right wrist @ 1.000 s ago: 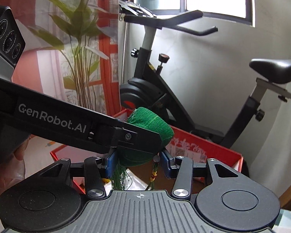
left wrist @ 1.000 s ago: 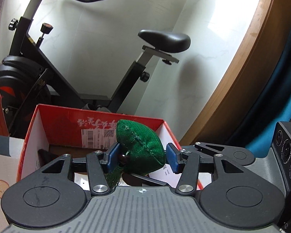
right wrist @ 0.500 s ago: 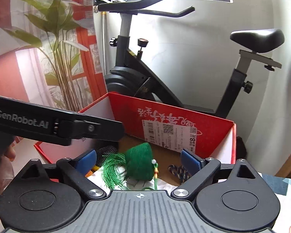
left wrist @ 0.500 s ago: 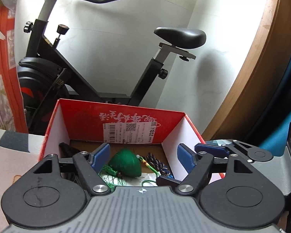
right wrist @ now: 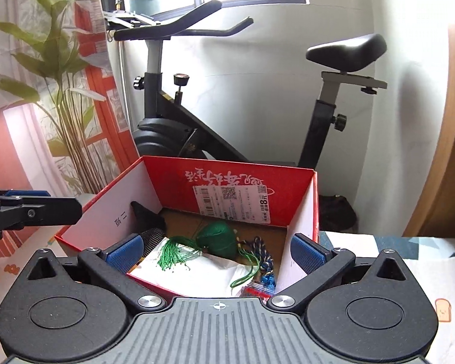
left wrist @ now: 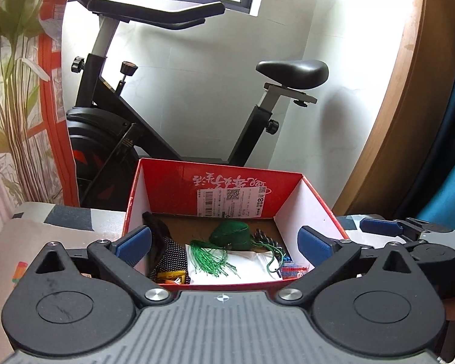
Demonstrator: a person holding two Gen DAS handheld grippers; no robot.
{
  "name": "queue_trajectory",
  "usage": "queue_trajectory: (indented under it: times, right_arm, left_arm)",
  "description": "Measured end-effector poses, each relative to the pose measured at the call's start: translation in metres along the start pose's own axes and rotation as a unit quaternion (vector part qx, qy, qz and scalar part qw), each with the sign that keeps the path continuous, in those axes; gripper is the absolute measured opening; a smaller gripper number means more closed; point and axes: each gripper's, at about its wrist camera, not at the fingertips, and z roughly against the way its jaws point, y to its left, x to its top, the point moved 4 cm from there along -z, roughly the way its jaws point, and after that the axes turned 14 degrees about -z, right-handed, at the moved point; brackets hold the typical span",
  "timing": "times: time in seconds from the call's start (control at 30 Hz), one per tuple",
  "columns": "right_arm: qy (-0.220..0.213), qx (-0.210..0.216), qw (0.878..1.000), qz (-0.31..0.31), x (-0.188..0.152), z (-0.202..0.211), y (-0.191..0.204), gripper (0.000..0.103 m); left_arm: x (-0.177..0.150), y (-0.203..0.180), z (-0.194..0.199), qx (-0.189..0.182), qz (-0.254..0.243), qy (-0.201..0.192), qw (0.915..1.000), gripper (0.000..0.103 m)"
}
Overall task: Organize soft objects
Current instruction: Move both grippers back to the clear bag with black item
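A green stuffed pouch (left wrist: 230,235) with a green tassel (left wrist: 209,257) lies inside the red cardboard box (left wrist: 215,165), on a white sheet. My left gripper (left wrist: 224,242) hovers at the box's near rim, its jaws opening wide with nothing pressed between the blue pads. The right wrist view shows the same pouch (right wrist: 217,239) in the box (right wrist: 227,163). My right gripper (right wrist: 214,251) is also opening, and its pads touch nothing. The two grippers stand side by side: a left finger (right wrist: 30,209) shows in the right view, a right finger (left wrist: 382,226) in the left view.
The box also holds a black dotted fabric (left wrist: 170,253), a blue braided cord (right wrist: 265,261) and a small packet (left wrist: 291,271). It stands on a patterned cloth (right wrist: 394,251). Behind it are an exercise bike (left wrist: 142,127), a leafy curtain (right wrist: 60,91) and a curved wooden frame (left wrist: 403,106).
The green pouch was clamped between the jaws a second ago; both grippers have opened wide and it now lies in the box. Both grippers have drawn back from it.
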Motion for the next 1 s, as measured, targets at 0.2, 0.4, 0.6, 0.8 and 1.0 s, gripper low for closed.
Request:
queue_trajectory:
  times: [0.2,0.4,0.6,0.8,1.0]
  right_arm:
    - [-0.021,0.013,0.999,-0.044,-0.007,0.028,-0.011,0.103]
    - [-0.037,0.013,0.998,-0.050,-0.020,0.052,-0.019,0.103]
    - [-0.029,0.016,0.998,-0.060,-0.038,0.069,-0.037,0.103]
    - [-0.022,-0.025,0.999,-0.031,-0.065,0.074,-0.053,0.103]
    - [0.026,-0.026,0.999,-0.031,-0.107,0.058,-0.065,0.100]
  left_arm:
    - [-0.010,0.002,0.020,0.013,0.000,0.002,0.9999,0.103]
    - [-0.025,0.005,0.035,0.000,0.007,0.004,1.0000,0.103]
    - [-0.051,0.012,0.046,0.027,0.020,0.018,0.9993,0.103]
    - [-0.090,0.009,0.042,0.042,0.016,0.042,0.9981,0.103]
    - [-0.127,0.013,0.020,0.028,0.048,0.080,0.9952,0.098]
